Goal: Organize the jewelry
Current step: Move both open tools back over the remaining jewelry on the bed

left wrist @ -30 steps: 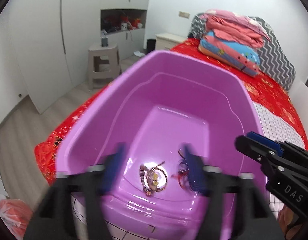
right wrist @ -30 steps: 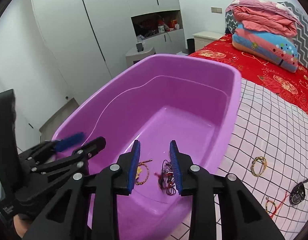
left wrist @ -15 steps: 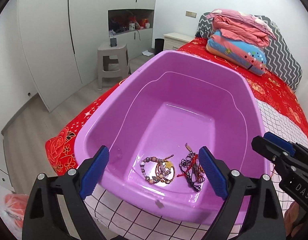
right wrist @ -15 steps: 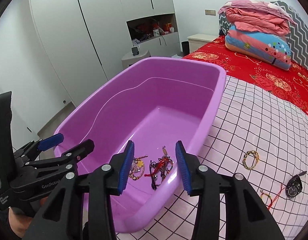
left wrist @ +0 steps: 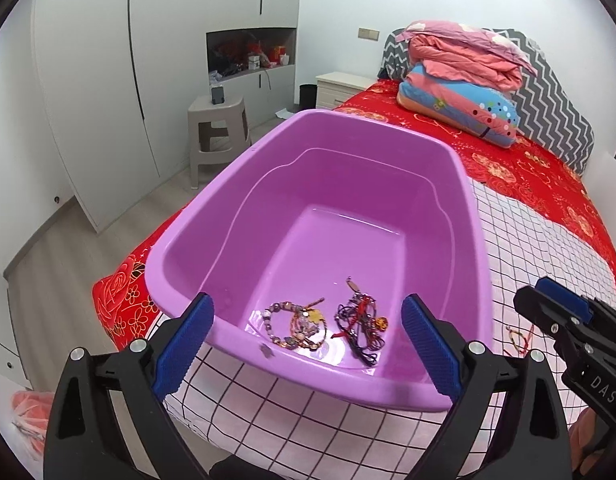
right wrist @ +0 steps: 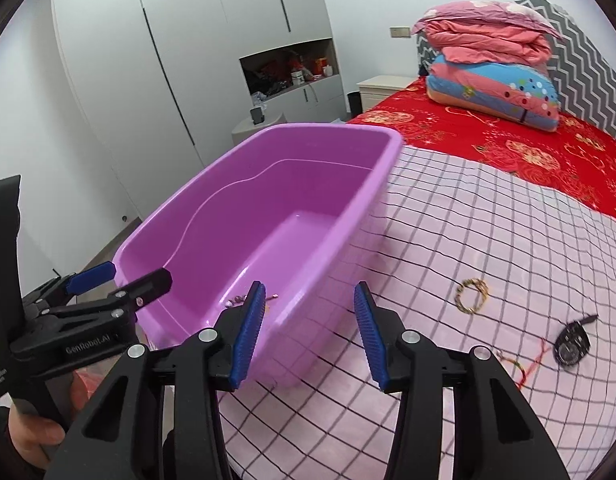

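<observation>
Our right tool (right wrist: 308, 330) and left tool (left wrist: 306, 350) both hang released. Two jewelry tangles (left wrist: 326, 326) lie in the purple tub (left wrist: 474, 248); a gold bracelet (right wrist: 472, 290), watch (right wrist: 572, 344) and red cord bracelet (right wrist: 526, 366) remain on the bed (right wrist: 468, 216).

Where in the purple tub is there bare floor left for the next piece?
The purple tub is bare across its middle and far end, up to the far wall. Only the near end is crowded: a beaded bracelet beside a tangle of dark cords. Both tongs, left and right, are open and empty.
</observation>
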Available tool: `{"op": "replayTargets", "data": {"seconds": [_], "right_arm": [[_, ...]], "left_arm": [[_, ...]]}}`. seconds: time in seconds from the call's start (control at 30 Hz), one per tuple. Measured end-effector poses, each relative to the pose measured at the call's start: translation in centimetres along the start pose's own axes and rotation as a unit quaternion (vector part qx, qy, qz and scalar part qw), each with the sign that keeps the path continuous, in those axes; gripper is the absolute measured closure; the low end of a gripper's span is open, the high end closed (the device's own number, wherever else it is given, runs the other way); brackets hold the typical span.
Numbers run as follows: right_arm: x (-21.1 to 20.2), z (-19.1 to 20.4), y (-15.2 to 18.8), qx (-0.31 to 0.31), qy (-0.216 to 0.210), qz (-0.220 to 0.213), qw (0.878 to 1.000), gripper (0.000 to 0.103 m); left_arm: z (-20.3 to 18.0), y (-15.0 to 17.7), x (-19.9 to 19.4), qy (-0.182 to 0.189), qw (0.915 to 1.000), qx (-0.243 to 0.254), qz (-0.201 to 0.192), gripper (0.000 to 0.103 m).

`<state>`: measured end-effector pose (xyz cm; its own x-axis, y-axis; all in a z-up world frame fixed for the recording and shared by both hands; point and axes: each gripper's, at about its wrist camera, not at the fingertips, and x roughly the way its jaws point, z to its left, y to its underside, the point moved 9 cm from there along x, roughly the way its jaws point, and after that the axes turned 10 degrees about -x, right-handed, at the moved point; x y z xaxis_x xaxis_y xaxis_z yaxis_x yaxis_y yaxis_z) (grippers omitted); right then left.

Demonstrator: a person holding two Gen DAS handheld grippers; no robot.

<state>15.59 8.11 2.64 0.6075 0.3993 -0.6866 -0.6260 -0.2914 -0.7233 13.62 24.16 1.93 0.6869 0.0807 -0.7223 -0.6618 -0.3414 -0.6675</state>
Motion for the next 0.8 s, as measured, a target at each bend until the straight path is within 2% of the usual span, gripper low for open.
{"op": "replayTargets", "data": {"seconds": [0.37,0.63,0.8], "right_arm": [[-3.5,-3.7,6.2,0.048,0.026,0.003,0.999,0.057],[-7.0,-8.9,13.8,0.084,0.086,0.021,0.992,0.055],[-8.9,-12.8,18.6,0.118,0.118,0.039,0.985,0.055]], "left_arm": [[-3.7,4.3,-2.1,0.032,0.9993,0.014,0.010,0.010],[-7.7,7.5,-3.5,0.060,0.9974,0.038,0.005,0.008],[-10.8,10.1,-2.8,0.075,0.9952,0.059,0.022,0.008]]}}
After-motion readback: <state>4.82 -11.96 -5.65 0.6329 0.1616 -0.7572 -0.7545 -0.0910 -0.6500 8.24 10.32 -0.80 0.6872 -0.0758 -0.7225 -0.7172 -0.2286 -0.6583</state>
